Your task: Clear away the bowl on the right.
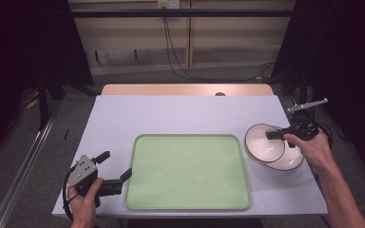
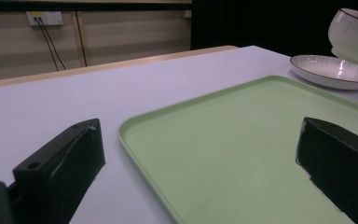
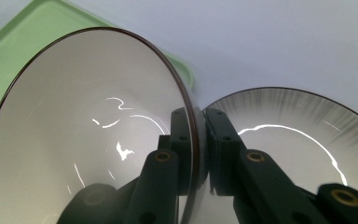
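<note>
Green tray (image 1: 188, 172): bare; nothing rests on it yet, so any loading of it looks undone.
White bowl (image 1: 264, 141): lifted and tilted, just off the tray's right edge, above the plate.
Plate (image 1: 289, 161): flat on the table (image 1: 180, 114), right of the tray, apart from it.
Progress: judging by this, the bowl is picked up but not placed; the plate is untouched.
Right gripper (image 1: 272, 135): right of the tray, jaws pinched on the bowl's rim, one inside, one outside.
Right hand (image 1: 313, 149): forearm reaches in from the lower right.
Left gripper (image 1: 116, 167): near the tray's front-left corner, low, jaws spread wide, empty, aimed across the tray.
</note>
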Action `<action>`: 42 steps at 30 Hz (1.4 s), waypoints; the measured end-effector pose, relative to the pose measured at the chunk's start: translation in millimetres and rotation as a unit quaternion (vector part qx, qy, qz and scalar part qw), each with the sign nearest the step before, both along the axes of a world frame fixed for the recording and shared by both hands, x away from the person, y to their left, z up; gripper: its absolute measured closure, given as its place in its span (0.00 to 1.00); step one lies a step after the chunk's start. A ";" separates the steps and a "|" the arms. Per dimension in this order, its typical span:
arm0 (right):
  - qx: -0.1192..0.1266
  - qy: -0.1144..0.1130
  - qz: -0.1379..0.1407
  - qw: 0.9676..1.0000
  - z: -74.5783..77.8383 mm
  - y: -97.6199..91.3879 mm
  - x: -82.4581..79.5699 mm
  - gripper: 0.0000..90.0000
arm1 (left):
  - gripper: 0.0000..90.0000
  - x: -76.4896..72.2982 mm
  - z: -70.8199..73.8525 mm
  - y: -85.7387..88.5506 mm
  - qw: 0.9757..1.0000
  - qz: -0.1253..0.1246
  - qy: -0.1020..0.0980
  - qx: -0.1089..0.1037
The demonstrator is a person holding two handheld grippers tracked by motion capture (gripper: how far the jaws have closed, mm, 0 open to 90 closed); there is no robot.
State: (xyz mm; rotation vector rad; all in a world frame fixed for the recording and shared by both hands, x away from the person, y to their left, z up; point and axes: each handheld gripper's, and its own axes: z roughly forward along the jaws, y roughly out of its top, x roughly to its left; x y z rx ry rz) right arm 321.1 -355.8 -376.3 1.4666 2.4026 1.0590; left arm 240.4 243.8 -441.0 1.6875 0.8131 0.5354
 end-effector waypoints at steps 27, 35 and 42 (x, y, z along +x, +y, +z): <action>0.006 0.011 0.054 0.998 12.9 51.0 35.7 0.92 | 0.01 0.2 -1.1 -0.9 1.000 0.003 0.000 0.004; 0.004 0.022 0.059 0.998 6.6 65.2 50.3 0.92 | 0.01 0.3 -1.3 -1.0 1.000 0.000 0.002 0.005; 0.004 0.045 0.049 0.998 -5.2 77.4 63.8 0.92 | 0.01 -0.5 -0.9 -1.4 1.000 0.004 -0.001 0.008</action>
